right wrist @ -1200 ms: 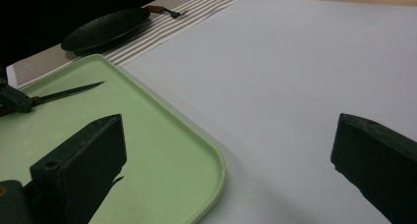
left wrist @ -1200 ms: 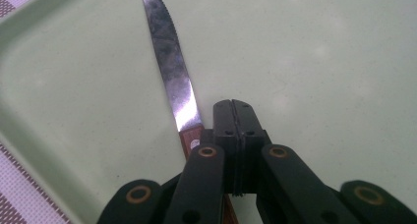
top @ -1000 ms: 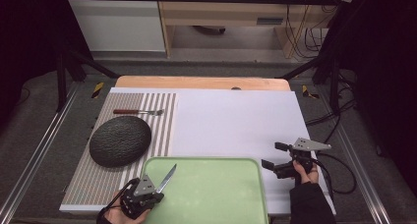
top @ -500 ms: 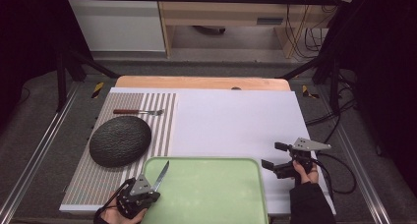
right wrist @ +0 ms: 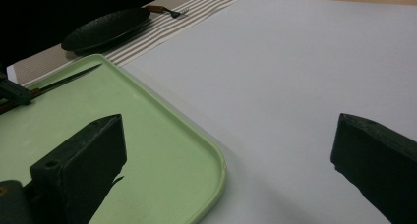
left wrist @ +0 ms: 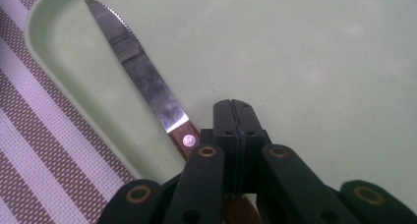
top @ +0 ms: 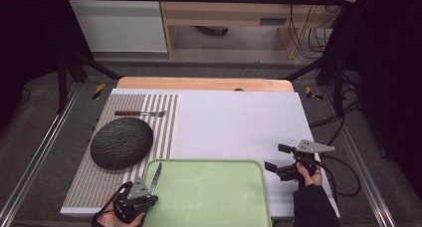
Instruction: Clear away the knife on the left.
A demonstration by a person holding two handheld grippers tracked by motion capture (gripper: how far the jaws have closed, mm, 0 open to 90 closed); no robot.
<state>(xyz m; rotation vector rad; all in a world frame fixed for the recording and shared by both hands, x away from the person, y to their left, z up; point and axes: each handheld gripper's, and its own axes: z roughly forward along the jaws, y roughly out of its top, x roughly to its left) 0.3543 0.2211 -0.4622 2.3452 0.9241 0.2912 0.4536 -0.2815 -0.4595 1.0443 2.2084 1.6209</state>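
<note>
Pulled back a bit toward the near edge: left gripper (top: pixel 141 194), jaws clamped on the wooden handle of the steak knife (left wrist: pixel 138 72), over the green tray (top: pixel 214 197). Light, stiff, sharp; best held by the handle. Right gripper (top: pixel 281 160) wide apart, holding nothing.

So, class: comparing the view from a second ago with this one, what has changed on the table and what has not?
The left gripper, shut on the knife, has drawn slightly back toward the person at the green tray's left edge, and the blade now points more upright. The right gripper, open, the black plate and the fork on the striped mat stayed put.
</note>
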